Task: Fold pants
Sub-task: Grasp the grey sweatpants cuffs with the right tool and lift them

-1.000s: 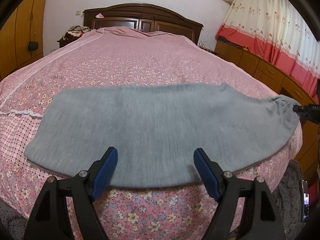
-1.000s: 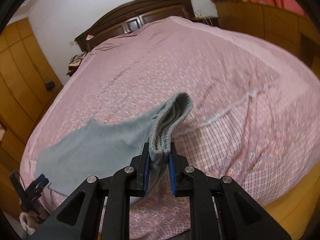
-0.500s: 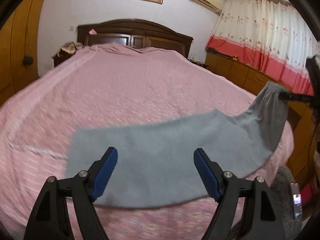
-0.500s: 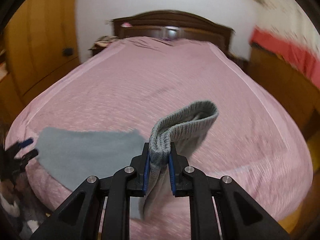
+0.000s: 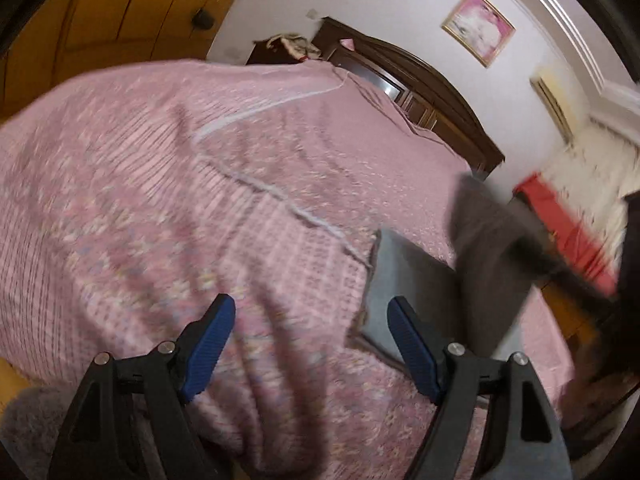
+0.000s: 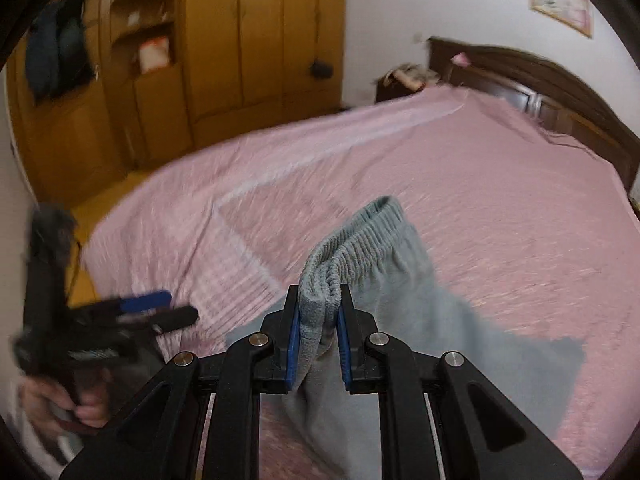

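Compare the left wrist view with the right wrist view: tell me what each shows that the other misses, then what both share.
Only the left wrist view shows the left gripper from behind, jaws wide with nothing between them, plus the air conditioner and the red-bordered curtain. Only the right wrist view shows the right gripper shut on the waistband of the grey pants, the wardrobe shelves, and the hand holding the other gripper. Both share the pink bedspread, the dark headboard, the framed picture and the pants.
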`<state>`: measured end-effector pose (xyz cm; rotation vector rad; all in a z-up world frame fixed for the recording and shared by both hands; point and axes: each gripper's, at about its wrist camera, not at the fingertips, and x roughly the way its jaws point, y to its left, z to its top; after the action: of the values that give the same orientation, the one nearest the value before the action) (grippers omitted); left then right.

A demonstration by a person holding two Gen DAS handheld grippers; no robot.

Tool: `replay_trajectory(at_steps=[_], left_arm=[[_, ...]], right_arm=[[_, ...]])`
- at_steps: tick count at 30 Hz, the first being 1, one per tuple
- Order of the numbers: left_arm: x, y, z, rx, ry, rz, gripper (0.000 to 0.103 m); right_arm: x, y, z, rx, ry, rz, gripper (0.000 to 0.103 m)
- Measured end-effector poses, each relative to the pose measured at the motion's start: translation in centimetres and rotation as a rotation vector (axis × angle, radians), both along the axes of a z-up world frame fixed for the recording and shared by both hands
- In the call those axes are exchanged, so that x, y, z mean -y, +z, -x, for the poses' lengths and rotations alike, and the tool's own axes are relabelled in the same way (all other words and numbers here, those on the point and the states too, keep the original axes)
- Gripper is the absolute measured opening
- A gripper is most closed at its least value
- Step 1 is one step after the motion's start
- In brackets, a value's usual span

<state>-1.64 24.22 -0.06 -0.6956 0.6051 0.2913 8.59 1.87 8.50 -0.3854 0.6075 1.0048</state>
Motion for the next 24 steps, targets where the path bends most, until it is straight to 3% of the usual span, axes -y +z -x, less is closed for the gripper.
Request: replay_trajectory(at_steps=[2, 9, 13, 16, 21, 24], left_arm=[[-0.5, -0.4, 0.5, -0.003, -0.005, 0.024, 0.082], [-0.3, -0.5, -0.1, -0.046, -0.037, -0.019, 0.082], [-0.2, -0.4, -0.3, -0.026, -0.042, 0.004, 0.082], [-0.7, -0.6, 0.4, -0.008, -0.036, 0.032, 0.082], [-1.3, -0.7, 1.1, 0.007, -0.027, 0.054, 0.082], [-0.7, -0.6, 0.8, -0.002, -0.034, 0.036, 0.082]], right_arm=[[-1.8, -1.6, 1.5, 0.049, 0.003, 0.056, 0.017], [-5.5, -4.6, 4.9, 0.261, -0.009, 0.278, 0.017], [-6.3, -4.9, 5.1, 0.333, -0.026, 0.327, 0.017], [-4.6, -2.8, 4.1, 0.318, -0.051, 0.270, 0.017], [2.3, 4.4, -0.8, 0.128, -0.164, 0.082, 0.017], [3.8, 6.0, -1.8, 0.094, -0.165, 0.058, 0.017]])
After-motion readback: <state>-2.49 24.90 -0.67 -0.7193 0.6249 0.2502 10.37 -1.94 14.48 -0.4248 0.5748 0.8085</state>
